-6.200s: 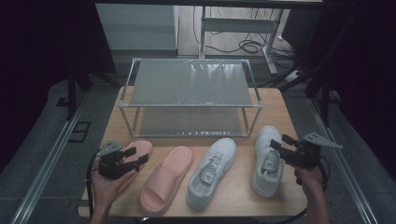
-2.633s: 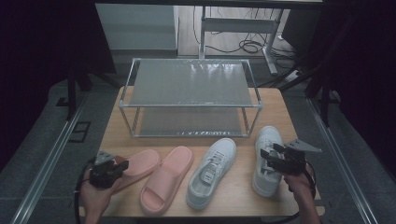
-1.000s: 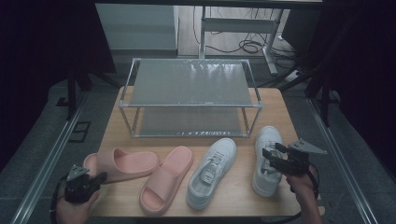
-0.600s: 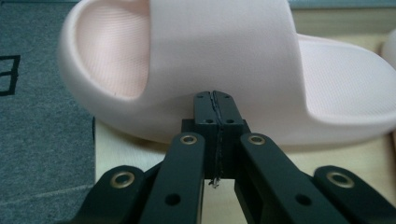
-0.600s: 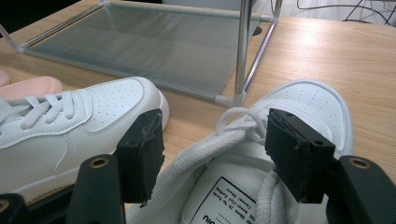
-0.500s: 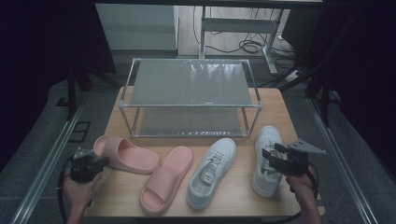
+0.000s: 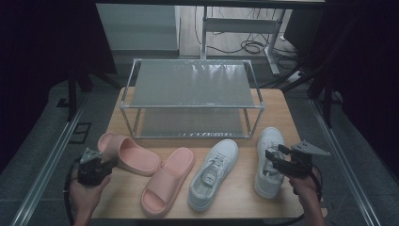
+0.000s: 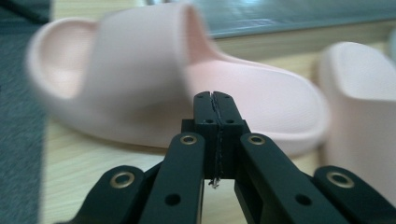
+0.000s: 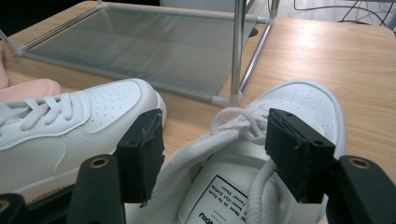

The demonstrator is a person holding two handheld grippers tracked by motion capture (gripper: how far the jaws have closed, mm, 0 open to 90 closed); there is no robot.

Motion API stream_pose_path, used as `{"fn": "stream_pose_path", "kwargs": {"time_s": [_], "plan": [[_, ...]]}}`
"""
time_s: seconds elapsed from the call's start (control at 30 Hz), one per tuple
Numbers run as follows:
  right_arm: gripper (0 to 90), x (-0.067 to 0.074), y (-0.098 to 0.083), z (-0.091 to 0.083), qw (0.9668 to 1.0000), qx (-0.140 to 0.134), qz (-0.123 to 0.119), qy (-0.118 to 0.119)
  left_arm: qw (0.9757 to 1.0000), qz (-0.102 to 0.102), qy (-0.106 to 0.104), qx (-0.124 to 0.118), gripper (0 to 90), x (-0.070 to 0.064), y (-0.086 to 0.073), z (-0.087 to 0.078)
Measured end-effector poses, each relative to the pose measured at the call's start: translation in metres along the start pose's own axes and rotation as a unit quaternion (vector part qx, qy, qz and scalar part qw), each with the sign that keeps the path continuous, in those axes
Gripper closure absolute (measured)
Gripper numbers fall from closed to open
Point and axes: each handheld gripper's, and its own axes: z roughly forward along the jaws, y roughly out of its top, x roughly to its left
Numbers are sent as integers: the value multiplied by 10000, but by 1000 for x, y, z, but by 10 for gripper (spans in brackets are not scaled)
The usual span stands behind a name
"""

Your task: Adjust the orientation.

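Wooden bench (image 7: 291,117) carries a metal shoe rack (image 7: 190,96) at the back; in front, a row: two pink slides, two white sneakers; left slide (image 7: 129,153) lies turned sideways, left gripper (image 7: 107,165) beside it, jaws fully closed, holding nothing; right gripper (image 7: 275,157) with jaws wide apart straddling the right sneaker's (image 7: 267,162) collar, not pressing.
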Motion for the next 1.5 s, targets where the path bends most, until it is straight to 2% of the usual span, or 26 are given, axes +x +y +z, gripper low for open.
{"fn": "stream_pose_path", "kwargs": {"time_s": [0.1, 0.2, 0.27, 0.33, 0.47, 0.63, 0.9, 1.03, 1.5], "plan": [[376, 0, 0, 0, 10000, -1, -5, 2, 9998, 145, -60, 81, 900, -16, 0, 5], [376, 0, 0, 1, 10000, 15, -5, 8, 9996, 172, -18, 219, 900, -23, 1, 19], [376, 0, 0, 1, 10000, 31, -15, 10, 9996, 126, 34, 257, 900, -22, 3, 28], [376, 0, 0, 0, 10000, 16, -11, 13, 9993, 89, 176, 305, 900, -19, 5, 35], [376, -1, 0, -1, 10000, 5, -5, 2, 9991, -80, 298, 275, 900, -10, 10, 39], [376, 1, -1, 2, 10000, 40, -17, 32, 9981, -28, 442, 430, 900, -7, 10, 49], [376, 1, -3, 6, 9999, 94, -8, 52, 9976, 5, 489, 485, 900, -5, 7, 45], [376, 2, -1, 3, 10000, 58, -27, 64, 9978, -66, 468, 475, 900, 0, 3, 40], [376, -1, -1, 1, 10000, 36, 18, 26, 9967, -92, 500, 630, 900, 18, -13, 16]]}}
